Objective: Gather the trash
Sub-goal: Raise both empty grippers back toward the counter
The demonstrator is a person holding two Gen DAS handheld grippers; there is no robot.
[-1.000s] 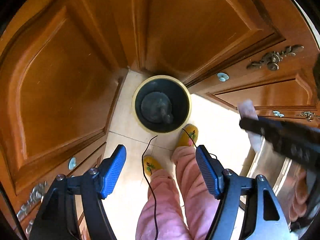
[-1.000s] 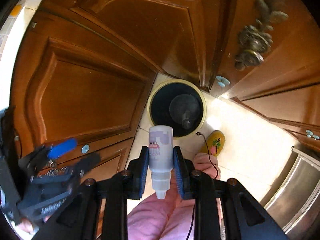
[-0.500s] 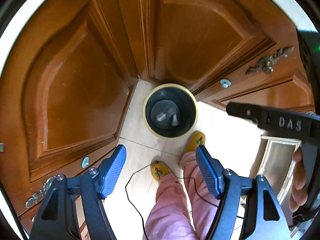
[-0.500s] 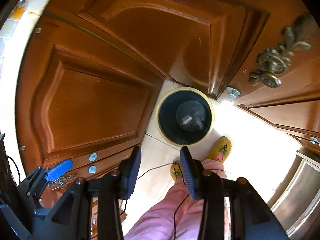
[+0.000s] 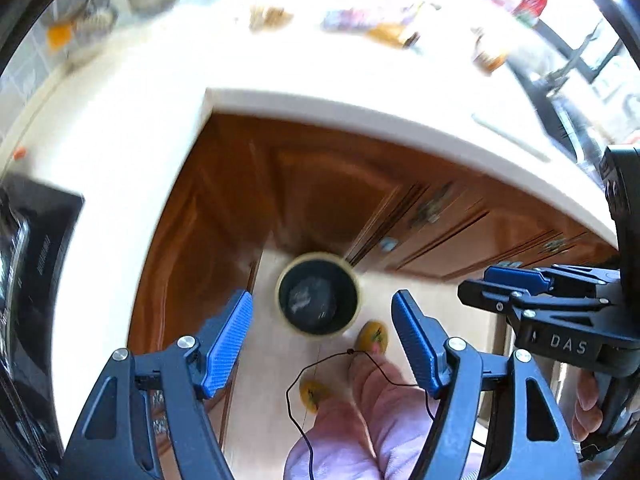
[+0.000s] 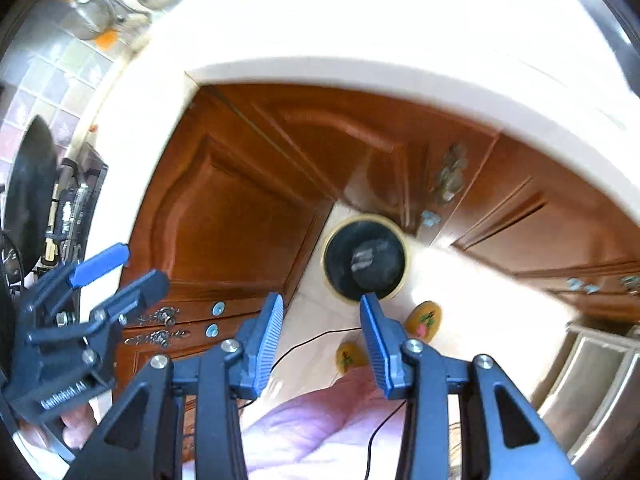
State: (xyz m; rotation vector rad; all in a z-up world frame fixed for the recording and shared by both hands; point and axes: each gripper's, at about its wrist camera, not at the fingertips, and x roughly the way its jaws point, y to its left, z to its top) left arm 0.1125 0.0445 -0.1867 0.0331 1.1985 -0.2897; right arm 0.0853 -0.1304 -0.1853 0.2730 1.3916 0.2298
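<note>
Pointing down at bin [image 5: 318,295], both tongs [image 6: 322,334] empty, bottle orientation blurred

Both views look steeply down from above the white counter [image 5: 160,128] edge, along each gripper's own fingers, toward the round bin [image 5: 318,294] on the floor in the corner of the wooden cupboards [image 5: 320,188]. The left wrist view has the bin almost centred between its fingers, well below. The right wrist view sees the same bin [image 6: 366,258] just beyond its fingers. Both share the bin, the cupboards, the counter edge and the person's yellow slippers [image 6: 423,317] beside the bin. Each view catches the other gripper at its outer edge: the right gripper [image 5: 480,284] right of the bin, the left gripper [image 6: 120,268] left of it.
</note>
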